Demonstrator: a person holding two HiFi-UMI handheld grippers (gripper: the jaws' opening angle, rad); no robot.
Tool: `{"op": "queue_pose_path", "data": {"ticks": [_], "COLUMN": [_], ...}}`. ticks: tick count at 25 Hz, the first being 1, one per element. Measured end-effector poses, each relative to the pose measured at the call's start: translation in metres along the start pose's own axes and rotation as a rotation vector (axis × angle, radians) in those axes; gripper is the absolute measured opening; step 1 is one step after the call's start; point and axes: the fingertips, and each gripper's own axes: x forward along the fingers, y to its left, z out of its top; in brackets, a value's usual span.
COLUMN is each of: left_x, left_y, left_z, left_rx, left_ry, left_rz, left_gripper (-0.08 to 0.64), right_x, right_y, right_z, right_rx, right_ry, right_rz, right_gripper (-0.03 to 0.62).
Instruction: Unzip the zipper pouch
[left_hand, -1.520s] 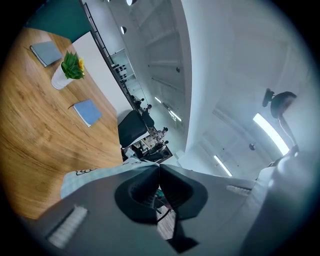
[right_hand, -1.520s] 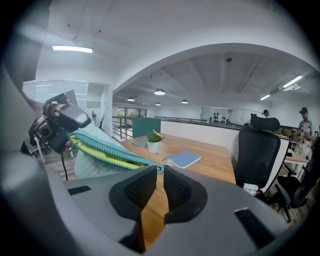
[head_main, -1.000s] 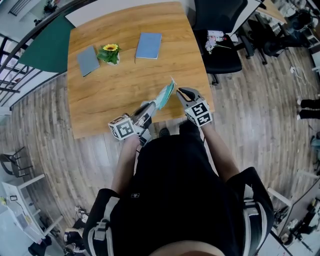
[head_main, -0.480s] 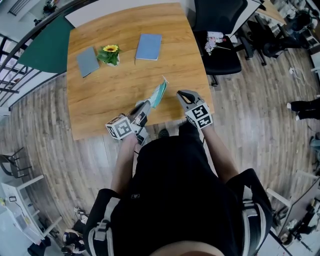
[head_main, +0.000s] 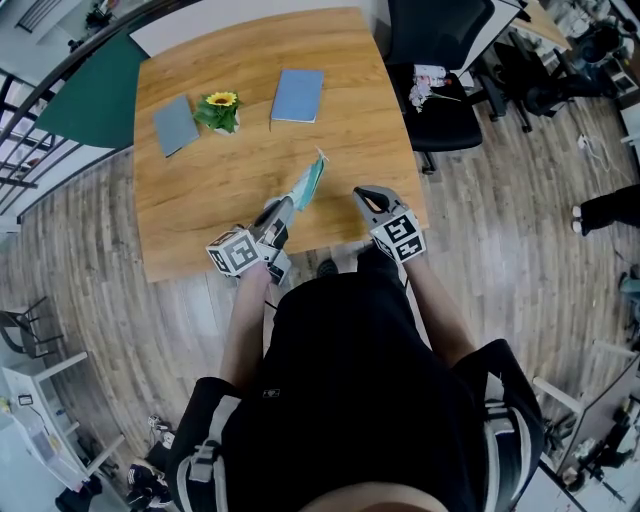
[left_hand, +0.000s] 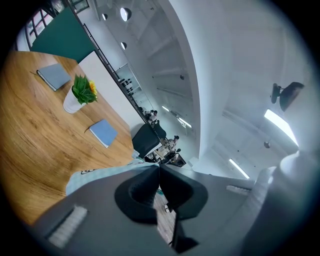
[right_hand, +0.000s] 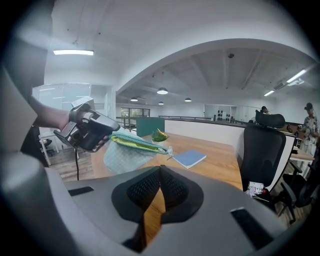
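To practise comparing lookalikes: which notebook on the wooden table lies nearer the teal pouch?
The light blue notebook, right of the potted sunflower in the head view; the grey notebook, left of it, is farther from the teal fabric pouch.

Lt teal pouch (head_main: 308, 187), yellow-green edge

left gripper (head_main: 281, 207) clamped, right gripper (head_main: 361, 193) just closed

the person wears a black short-sleeved top (head_main: 345, 370) under a black harness with grey straps (head_main: 203, 455) and buckles at both shoulders. the left tongs (head_main: 284, 208) and right tongs (head_main: 360, 192) have grey shells, each carrying a white cube (head_main: 232, 252) printed with black square markers. their inner pads (right_hand: 145, 186) are dark and finely ribbed. a black cable (right_hand: 76, 165) hangs from the left one.
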Motion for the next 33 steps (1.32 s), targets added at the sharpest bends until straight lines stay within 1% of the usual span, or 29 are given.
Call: {"op": "queue_pose_path", "data": {"ticks": [13, 18, 27, 33], "left_x": [-0.011, -0.013, -0.013, -0.013], "left_y": [0.01, 0.007, 0.002, 0.007], "left_z": [0.005, 0.006, 0.005, 0.0], "left_rx": [-0.009, -0.012, -0.012, -0.008], "left_ry": [-0.028, -0.037, -0.037, -0.024], "left_rz": [0.031, 0.028, 0.024, 0.038], "left_gripper": [0.003, 0.003, 0.003, 0.003], "right_x": [-0.003, -0.006, -0.01, -0.01], "right_y": [0.001, 0.002, 0.0, -0.001], "right_z": [-0.011, -0.015, -0.019, -0.023], "right_rx": [0.024, 0.032, 0.045, 0.047], "right_ry": [0.009, 0.013, 0.014, 0.018], "right_rz": [-0.013, -0.015, -0.02, -0.019], "right_gripper": [0.002, 0.002, 0.002, 0.002]}}
